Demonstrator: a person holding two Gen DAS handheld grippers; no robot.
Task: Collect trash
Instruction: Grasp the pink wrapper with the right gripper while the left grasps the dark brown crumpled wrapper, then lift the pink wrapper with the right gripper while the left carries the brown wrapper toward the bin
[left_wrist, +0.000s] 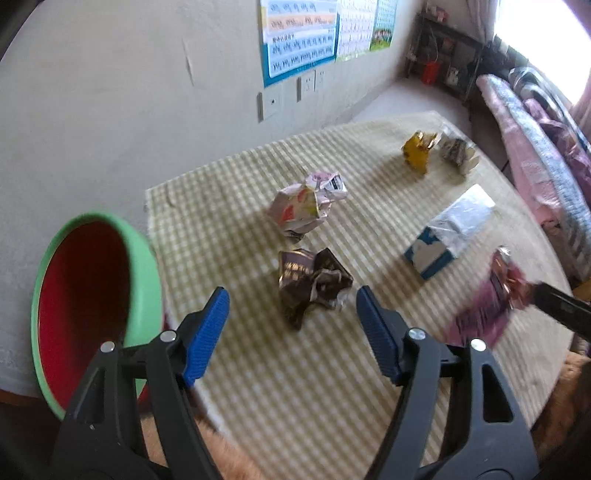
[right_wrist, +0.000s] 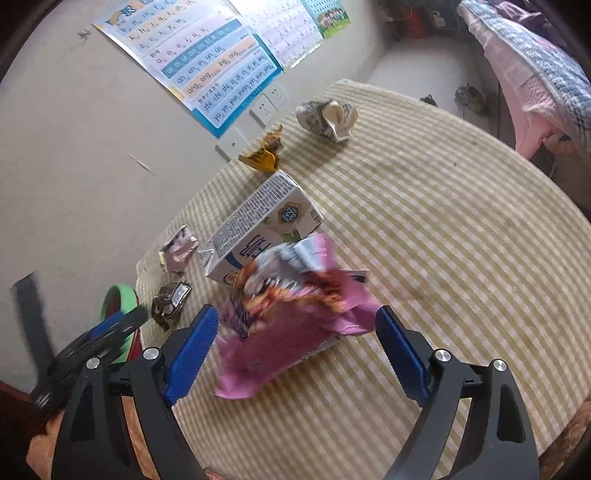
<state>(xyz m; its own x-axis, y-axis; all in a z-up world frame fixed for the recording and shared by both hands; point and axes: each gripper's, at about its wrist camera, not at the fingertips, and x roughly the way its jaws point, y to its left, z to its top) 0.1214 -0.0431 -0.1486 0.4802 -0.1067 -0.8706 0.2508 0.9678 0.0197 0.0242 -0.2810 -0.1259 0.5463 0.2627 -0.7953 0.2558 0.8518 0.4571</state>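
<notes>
Both tongs gaped, nothing gripped.
We had left gripper (left_wrist: 291, 325) at brown wrapper (left_wrist: 312, 282), right gripper (right_wrist: 297, 341) around pink bag (right_wrist: 291, 321).

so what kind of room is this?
Likely a lived-in bedroom at home: bed with pink quilt, children's phonics posters on the wall, and a round table with a checked cloth.

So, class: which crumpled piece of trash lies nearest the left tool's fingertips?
The dark brown crumpled wrapper, just ahead of the open left tool; the pink-and-white crumpled piece lies farther off.
</notes>
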